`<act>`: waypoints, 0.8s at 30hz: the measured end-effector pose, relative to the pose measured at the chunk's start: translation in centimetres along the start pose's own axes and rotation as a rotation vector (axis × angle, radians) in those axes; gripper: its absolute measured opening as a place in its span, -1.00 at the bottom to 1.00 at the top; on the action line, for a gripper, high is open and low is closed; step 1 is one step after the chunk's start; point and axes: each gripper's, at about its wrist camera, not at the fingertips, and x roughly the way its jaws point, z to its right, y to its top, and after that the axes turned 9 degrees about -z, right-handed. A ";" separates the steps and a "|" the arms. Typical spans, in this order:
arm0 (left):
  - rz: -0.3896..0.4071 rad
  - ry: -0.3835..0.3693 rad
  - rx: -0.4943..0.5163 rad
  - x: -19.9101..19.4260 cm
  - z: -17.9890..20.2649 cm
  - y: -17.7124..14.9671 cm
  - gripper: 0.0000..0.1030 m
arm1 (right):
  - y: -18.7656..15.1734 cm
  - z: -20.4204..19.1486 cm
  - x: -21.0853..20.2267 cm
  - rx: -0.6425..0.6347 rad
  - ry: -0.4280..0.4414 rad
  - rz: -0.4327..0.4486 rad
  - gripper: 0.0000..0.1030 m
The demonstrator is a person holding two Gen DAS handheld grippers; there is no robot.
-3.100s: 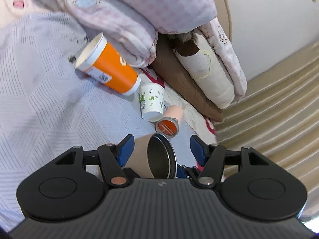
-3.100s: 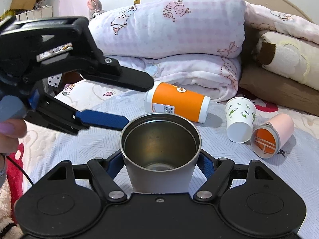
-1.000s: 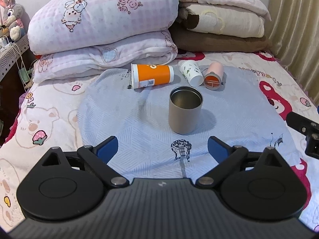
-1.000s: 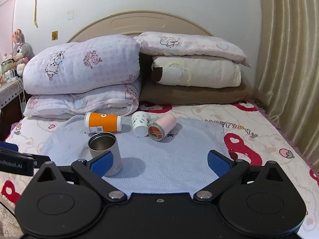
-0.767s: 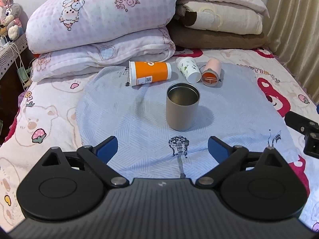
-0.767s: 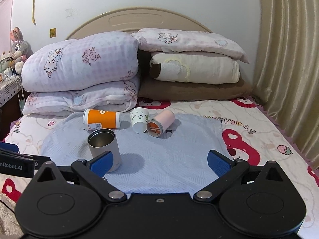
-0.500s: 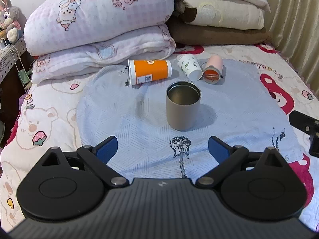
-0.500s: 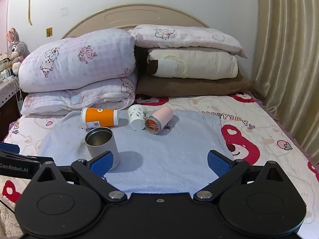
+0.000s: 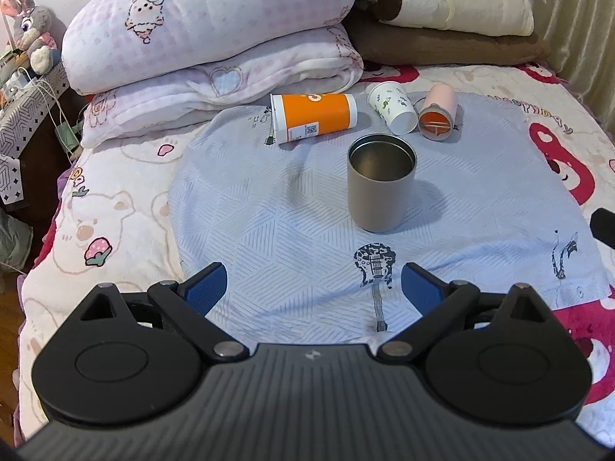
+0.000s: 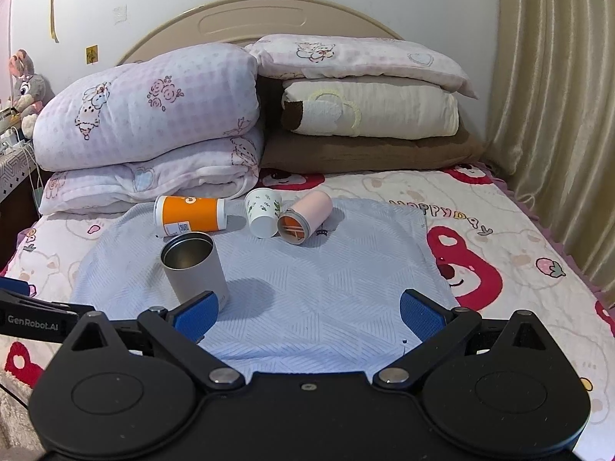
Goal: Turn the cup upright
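Currently the grey metal cup (image 9: pixel 381 186) is standing upright, mouth up, on the blue-grey cloth (image 9: pixel 269 230), ahead of the left gripper (image 9: pixel 313 282) and slightly right of its centreline, well apart from both blue fingertips (image 9: pixel 203 286). Left jaws are sitting wide apart, gripping nothing. Right gripper (image 10: pixel 307 313) is likewise spread wide and holding nothing; from its view the cup (image 10: pixel 194 267) is sitting ahead-left, its base overlapped in frame by the left fingertip (image 10: pixel 196 317), contact can't be confirmed from this angle. Beyond the cup, further out from both jaws, three others are lying on their sides: orange paper cup (image 9: pixel 313 117) ahead-left of the metal one, white patterned cup (image 9: pixel 392 109) and pink cup (image 9: pixel 438 115) ahead-right, the last two lying just beside each other. Folded quilts (image 10: pixel 153 130) and pillows (image 10: pixel 369 107) are stacking up behind them against the headboard (image 10: pixel 257 19). Part of the left gripper body is showing at the left edge of the right view
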 end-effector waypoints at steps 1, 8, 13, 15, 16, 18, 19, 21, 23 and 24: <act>0.000 -0.004 -0.004 -0.1 0.0 0.0 0.91 | 0.0 0.0 0.0 0.000 -0.001 -0.001 0.98; 0.010 -0.016 -0.019 -0.1 -0.2 -0.2 0.91 | 0.2 0.1 0.3 0.015 0.002 -0.013 0.98; -0.002 -0.027 -0.053 0.3 -0.9 -0.3 0.91 | 0.4 -0.1 0.3 0.019 0.013 -0.010 0.98; -0.005 -0.021 -0.059 0.4 -1.1 -0.2 0.91 | 0.4 -0.2 0.4 0.021 0.012 -0.013 0.98; -0.006 -0.020 -0.060 0.4 -1.1 -0.2 0.91 | 0.3 -0.2 0.4 0.021 0.013 -0.016 0.98; -0.003 -0.024 -0.064 0.4 -1.2 -0.3 0.91 | 0.3 -0.2 0.5 0.019 0.013 -0.019 0.98; 0.000 -0.028 -0.065 0.4 -1.2 -0.3 0.91 | 0.3 -0.3 0.5 0.016 0.011 -0.019 0.98; 0.006 -0.033 -0.063 0.3 -1.2 -0.3 0.91 | 0.3 -0.3 0.6 0.012 0.008 -0.019 0.98; 0.012 -0.034 -0.059 0.1 -1.1 -0.4 0.91 | 0.4 -0.3 0.6 0.010 0.007 -0.016 0.98; 0.014 -0.034 -0.058 0.0 -1.1 -0.4 0.91 | 0.3 -0.3 0.5 0.009 0.007 -0.016 0.98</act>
